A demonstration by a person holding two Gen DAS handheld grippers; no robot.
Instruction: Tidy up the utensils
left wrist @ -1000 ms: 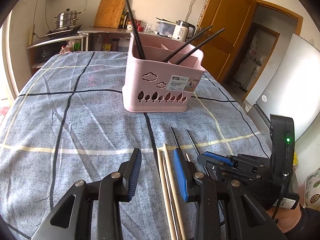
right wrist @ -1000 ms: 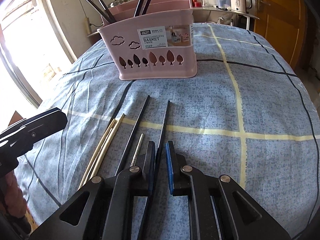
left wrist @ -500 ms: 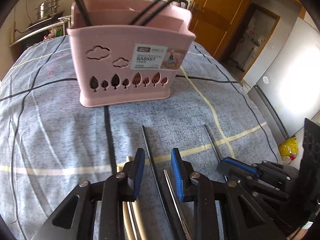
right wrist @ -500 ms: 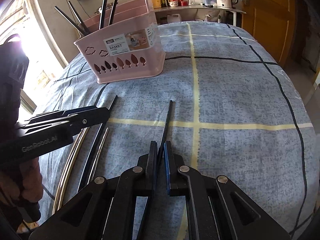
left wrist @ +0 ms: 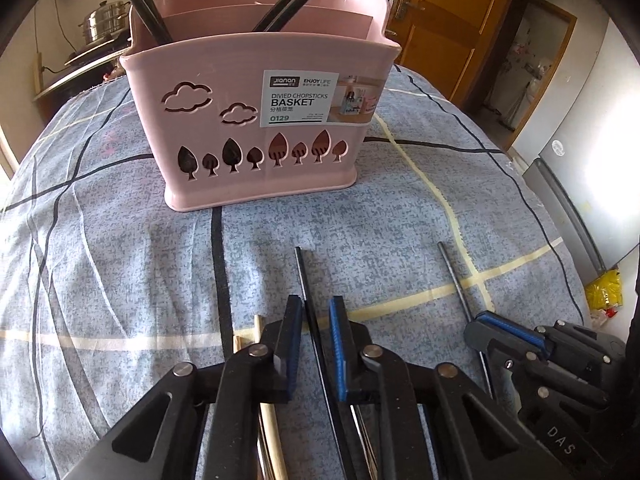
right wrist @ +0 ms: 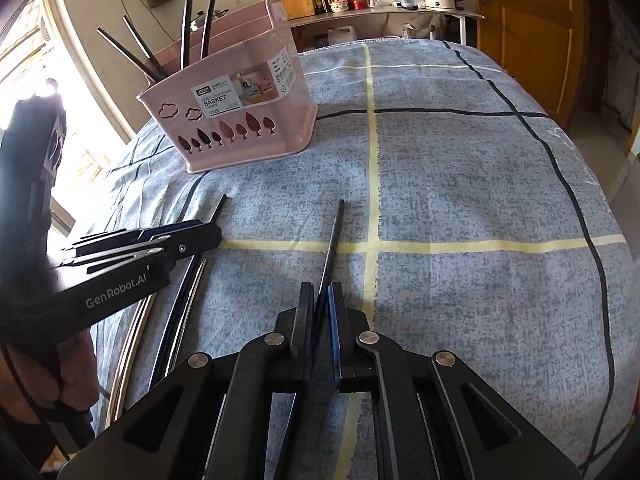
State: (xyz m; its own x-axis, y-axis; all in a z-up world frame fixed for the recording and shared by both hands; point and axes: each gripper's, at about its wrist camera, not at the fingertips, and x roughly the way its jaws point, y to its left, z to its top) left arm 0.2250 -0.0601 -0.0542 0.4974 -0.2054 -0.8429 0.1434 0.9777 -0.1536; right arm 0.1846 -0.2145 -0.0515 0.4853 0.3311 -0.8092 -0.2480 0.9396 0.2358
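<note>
Gripping: right claw (right wrist: 319,312) pinches a black chopstick (right wrist: 333,240) lying on the checked cloth (right wrist: 460,184).
Left claw (left wrist: 314,322): parted, straddling another black chopstick (left wrist: 303,276) without touching it.
Beside it: pale wooden chopsticks (left wrist: 256,330) on the cloth.
Claw body: reads "GenRobot.AI".
Pink basket (left wrist: 248,120): farther back, upright; black chopsticks (left wrist: 148,4) lean in its compartments.
Label (left wrist: 304,98): "DIVIED CHOPSTICKS BASKET", "0129".

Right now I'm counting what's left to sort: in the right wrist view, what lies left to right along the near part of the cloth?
Left gripper → pale wooden chopsticks → black chopstick under the left gripper → black chopstick in the right gripper → yellow stripe.
</note>
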